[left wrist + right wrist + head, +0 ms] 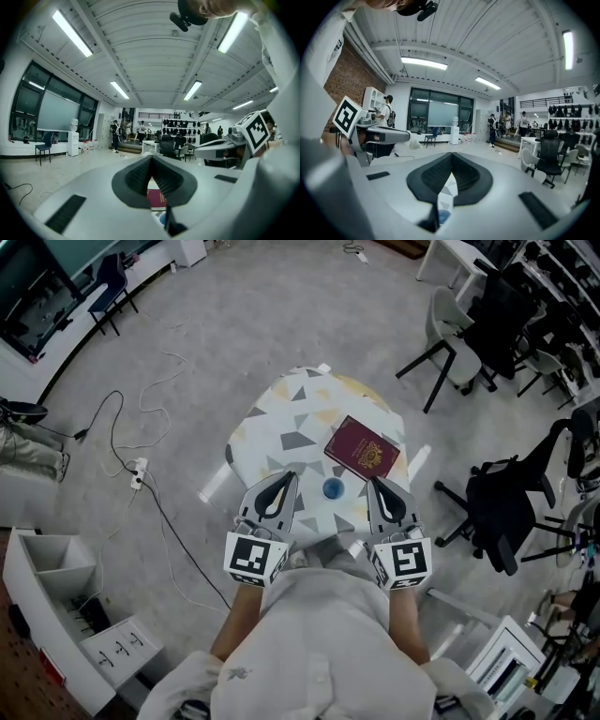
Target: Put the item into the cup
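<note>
A small blue cup (333, 488) stands near the front edge of a round table (281, 418) covered in a grey-triangle patterned cloth. Just behind it and to the right lies a maroon booklet (363, 448) with a gold crest. My left gripper (289, 476) hovers left of the cup, shut and empty. My right gripper (372, 481) hovers right of the cup, also shut and empty. Past the tips of my left gripper (151, 159), the left gripper view shows the booklet (155, 198) and the cup (162, 218). Below my right gripper (451, 157), the right gripper view shows the cup (444, 216).
Office chairs (450, 334) stand to the right of the table, one black chair (506, 502) close by. A power strip and cables (141, 470) lie on the floor at left. A white shelf unit (56, 587) sits at the lower left.
</note>
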Demonstrator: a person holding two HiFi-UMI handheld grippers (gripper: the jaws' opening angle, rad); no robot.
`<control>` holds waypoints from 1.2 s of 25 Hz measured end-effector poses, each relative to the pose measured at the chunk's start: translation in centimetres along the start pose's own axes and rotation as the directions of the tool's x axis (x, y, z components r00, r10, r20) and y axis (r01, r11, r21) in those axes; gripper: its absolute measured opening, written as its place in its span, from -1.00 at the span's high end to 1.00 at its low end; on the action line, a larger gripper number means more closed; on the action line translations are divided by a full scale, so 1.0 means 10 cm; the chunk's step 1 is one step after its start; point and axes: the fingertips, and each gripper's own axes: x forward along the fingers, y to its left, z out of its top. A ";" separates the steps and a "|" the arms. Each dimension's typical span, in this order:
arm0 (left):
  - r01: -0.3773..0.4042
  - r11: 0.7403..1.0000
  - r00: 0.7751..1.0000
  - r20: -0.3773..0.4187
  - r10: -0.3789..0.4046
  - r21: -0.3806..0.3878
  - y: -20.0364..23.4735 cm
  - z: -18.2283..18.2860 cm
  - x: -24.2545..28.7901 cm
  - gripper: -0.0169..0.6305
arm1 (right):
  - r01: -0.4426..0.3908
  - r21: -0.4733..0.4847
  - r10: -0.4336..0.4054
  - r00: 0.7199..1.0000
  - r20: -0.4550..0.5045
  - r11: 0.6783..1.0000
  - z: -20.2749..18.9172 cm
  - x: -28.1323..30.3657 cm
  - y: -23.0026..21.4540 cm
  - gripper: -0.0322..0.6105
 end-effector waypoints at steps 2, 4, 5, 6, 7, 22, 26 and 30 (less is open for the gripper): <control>-0.004 1.000 1.000 -0.019 0.004 -0.002 -0.02 -0.08 0.06 0.91 | -0.009 0.014 0.009 1.000 -0.014 1.000 -0.09 0.05 -0.06 0.88; -0.009 1.000 0.999 -0.040 0.009 0.005 -0.03 -0.19 0.13 0.91 | -0.019 0.025 0.019 0.999 -0.027 0.999 -0.18 0.11 -0.11 0.88; -0.012 1.000 0.998 -0.054 0.013 0.014 -0.03 -0.26 0.17 0.91 | -0.024 0.032 0.025 0.999 -0.034 0.999 -0.23 0.13 -0.13 0.88; -0.015 1.000 0.997 -0.070 0.017 0.023 -0.04 -0.34 0.21 0.91 | -0.031 0.040 0.032 0.999 -0.042 0.999 -0.28 0.16 -0.15 0.88; -0.018 0.999 0.996 -0.089 0.020 0.029 -0.05 -0.43 0.24 0.91 | -0.038 0.048 0.040 0.998 -0.052 0.998 -0.35 0.18 -0.16 0.88; -0.007 1.000 0.964 -0.264 0.008 0.007 -0.18 -1.19 0.55 0.91 | -0.104 0.125 0.129 0.969 -0.213 0.987 -1.20 0.35 -0.26 0.88; 0.007 1.000 0.955 -0.295 -0.005 0.004 -0.24 -1.33 0.61 0.91 | -0.113 0.144 0.146 0.959 -0.242 0.983 -1.39 0.35 -0.26 0.88; 0.019 1.000 0.946 -0.324 -0.019 -0.002 -0.27 -1.46 0.66 0.91 | -0.128 0.155 0.166 0.949 -0.266 0.980 -1.56 0.39 -0.26 0.88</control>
